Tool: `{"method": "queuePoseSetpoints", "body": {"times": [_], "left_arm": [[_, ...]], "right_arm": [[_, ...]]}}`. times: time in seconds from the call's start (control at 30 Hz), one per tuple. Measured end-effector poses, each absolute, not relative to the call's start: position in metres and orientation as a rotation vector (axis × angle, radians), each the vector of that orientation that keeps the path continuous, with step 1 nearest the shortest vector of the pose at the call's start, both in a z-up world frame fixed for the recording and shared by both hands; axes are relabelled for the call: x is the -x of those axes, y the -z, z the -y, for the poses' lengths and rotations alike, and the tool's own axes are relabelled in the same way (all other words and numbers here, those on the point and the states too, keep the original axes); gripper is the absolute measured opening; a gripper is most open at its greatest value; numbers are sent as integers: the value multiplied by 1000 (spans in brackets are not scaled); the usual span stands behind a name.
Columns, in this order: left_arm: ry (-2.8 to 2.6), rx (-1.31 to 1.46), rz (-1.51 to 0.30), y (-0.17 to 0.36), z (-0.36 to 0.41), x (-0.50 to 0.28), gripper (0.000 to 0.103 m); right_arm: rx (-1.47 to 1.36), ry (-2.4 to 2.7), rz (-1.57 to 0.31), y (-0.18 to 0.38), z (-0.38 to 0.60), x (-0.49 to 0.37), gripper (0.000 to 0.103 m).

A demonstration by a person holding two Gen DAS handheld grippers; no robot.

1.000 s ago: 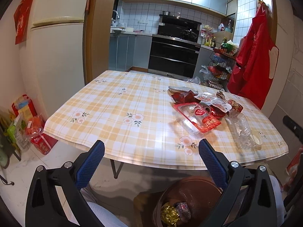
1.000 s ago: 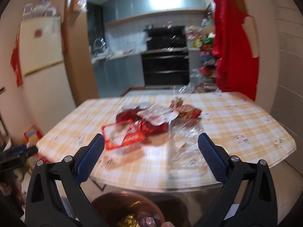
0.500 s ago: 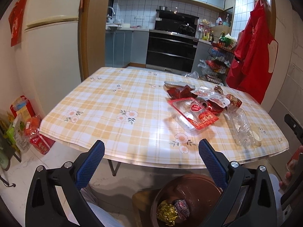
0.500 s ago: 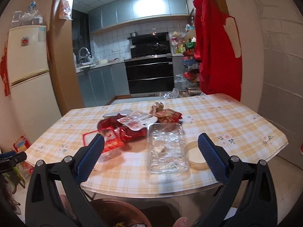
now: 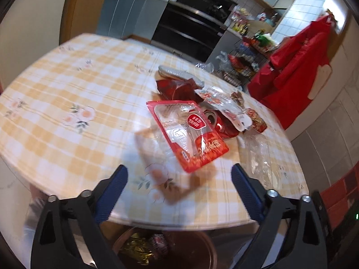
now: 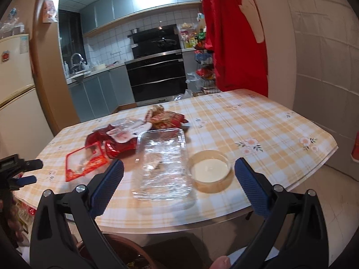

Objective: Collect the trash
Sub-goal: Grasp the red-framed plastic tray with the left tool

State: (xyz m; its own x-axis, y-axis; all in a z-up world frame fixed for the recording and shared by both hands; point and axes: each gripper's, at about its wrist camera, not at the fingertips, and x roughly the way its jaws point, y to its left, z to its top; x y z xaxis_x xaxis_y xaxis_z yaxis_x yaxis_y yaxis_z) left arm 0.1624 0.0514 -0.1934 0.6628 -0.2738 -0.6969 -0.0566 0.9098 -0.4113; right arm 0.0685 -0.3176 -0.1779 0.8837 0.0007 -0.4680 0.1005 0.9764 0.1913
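A pile of trash lies on the checked table (image 5: 67, 94): a red-rimmed clear packet (image 5: 188, 132), a crushed red can (image 5: 222, 125), dark red wrappers (image 5: 175, 87) and a silver foil strip (image 5: 179, 75). In the right wrist view the red-rimmed packet (image 6: 84, 163) lies left of a clear plastic tray (image 6: 162, 165) and a round clear lid (image 6: 209, 170). My left gripper (image 5: 179, 186) is open and empty over the table's near edge, just short of the packet. My right gripper (image 6: 179, 183) is open and empty before the tray. A brown bin (image 5: 170, 251) holding wrappers sits below.
A fridge (image 6: 13, 103) stands left, with kitchen cabinets and an oven (image 6: 157, 76) behind the table. Red garments (image 6: 235, 35) hang on the right wall. A wire rack of goods (image 5: 244, 67) stands past the table's far edge.
Both grippers have moved forward and closer to the table. The left now tilts down over the red-rimmed packet; the right faces the clear tray and lid. Both jaws stayed open.
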Motion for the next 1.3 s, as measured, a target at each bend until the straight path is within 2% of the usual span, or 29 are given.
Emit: {"method": "queuePoseSetpoints", "body": {"times": [0.23, 0.3, 0.5, 0.73, 0.8, 0.87, 0.93, 1.0, 1.1, 1.2, 1.3], "left_arm": [[87, 534, -944, 228, -47, -218, 71], [61, 554, -962, 238, -47, -227, 60], [17, 609, -1017, 259, -50, -244, 58], [25, 587, -1026, 266, -44, -249, 56], [30, 576, -1032, 267, -43, -251, 42], [32, 563, -1030, 266, -42, -251, 36], [28, 537, -1023, 264, -41, -250, 30], [25, 524, -1017, 263, -43, -248, 18], [33, 508, -1005, 260, -44, -247, 18], [45, 483, -991, 257, -44, -244, 18], [55, 474, -975, 254, -44, -240, 18]], "right_arm": [[-234, 112, -558, 198, 350, -86, 97], [-298, 101, -597, 207, 364, -95, 97], [-436, 143, -694, 228, 402, -118, 97], [-342, 181, -752, 243, 412, -151, 97], [-325, 194, -783, 249, 411, -160, 97], [-324, 205, -812, 254, 411, -168, 97], [-320, 189, -825, 256, 409, -176, 90], [-314, 171, -831, 257, 406, -181, 86], [-302, 152, -839, 261, 401, -190, 83], [-318, 158, -860, 269, 402, -194, 58], [-383, 157, -856, 275, 410, -191, 47]]}}
